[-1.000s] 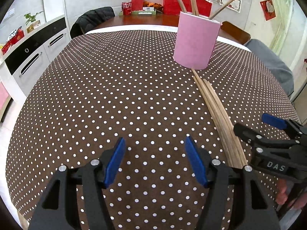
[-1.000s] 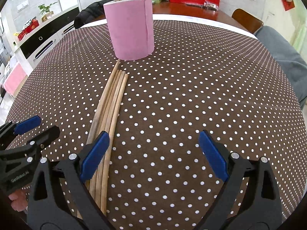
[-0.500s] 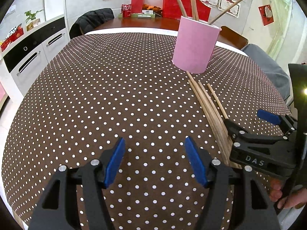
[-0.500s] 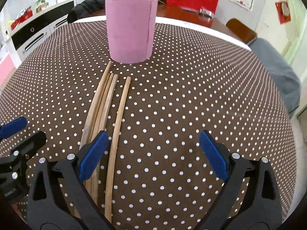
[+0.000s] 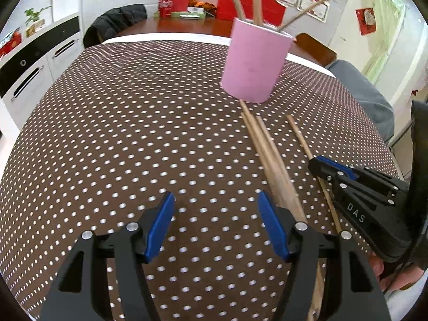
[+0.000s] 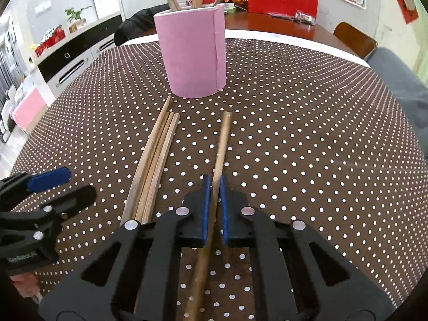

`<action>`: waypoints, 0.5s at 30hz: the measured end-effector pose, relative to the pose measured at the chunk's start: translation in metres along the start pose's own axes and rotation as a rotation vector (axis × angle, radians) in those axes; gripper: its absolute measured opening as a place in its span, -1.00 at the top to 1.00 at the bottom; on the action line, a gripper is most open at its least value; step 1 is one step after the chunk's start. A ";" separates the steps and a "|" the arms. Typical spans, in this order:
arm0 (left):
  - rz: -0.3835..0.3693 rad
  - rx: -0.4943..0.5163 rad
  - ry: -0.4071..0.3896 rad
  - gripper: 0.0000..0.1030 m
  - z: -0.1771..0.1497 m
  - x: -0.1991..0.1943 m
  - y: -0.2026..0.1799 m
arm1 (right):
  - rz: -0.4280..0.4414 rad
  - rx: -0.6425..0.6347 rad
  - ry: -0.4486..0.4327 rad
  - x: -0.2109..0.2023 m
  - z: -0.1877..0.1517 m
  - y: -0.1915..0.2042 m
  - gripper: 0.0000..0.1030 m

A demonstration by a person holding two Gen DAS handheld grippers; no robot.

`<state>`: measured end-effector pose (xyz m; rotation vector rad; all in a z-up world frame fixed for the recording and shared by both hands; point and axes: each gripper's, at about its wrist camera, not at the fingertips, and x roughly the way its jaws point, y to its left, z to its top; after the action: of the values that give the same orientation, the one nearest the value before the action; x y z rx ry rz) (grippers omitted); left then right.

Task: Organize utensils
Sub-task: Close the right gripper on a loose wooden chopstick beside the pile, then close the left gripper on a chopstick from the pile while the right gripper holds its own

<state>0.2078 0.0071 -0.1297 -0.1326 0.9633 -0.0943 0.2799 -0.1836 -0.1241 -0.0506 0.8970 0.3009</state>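
Observation:
A pink holder [image 6: 194,53] stands upright on the dotted tablecloth with several chopsticks in it. In front of it lie a bundle of wooden chopsticks [image 6: 157,155] and, apart to its right, a single chopstick [image 6: 223,139]. My right gripper [image 6: 213,179] is shut on that single chopstick near its middle. In the left wrist view the holder [image 5: 254,64], the bundle [image 5: 264,147] and the single chopstick [image 5: 299,136] show again, with the right gripper [image 5: 314,163] clamped on the stick. My left gripper [image 5: 216,200] hangs open just left of the bundle, nothing between its pads.
The brown dotted tablecloth [image 5: 120,120] covers a round table. White cabinets [image 5: 40,61] stand at the left, and a wooden table [image 5: 187,24] with red boxes is behind. A grey-clad leg [image 6: 396,75] and a chair [image 6: 353,37] lie past the right edge.
One chopstick was drawn rightward out of the bundle, and the right gripper, wide open before, has shut on it. The left gripper stayed open and shifted slightly.

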 end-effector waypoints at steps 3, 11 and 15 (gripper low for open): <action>0.017 0.015 0.021 -0.26 0.007 0.008 -0.010 | 0.036 0.023 0.000 -0.001 -0.002 -0.005 0.86; 0.049 0.041 0.052 -0.26 0.019 0.024 -0.026 | 0.134 0.098 0.000 -0.002 -0.003 -0.018 0.86; 0.067 0.046 0.056 -0.26 0.025 0.029 -0.032 | 0.184 0.138 0.000 -0.004 -0.006 -0.026 0.86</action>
<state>0.2441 -0.0273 -0.1344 -0.0553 1.0195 -0.0589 0.2808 -0.2102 -0.1270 0.1601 0.9222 0.4090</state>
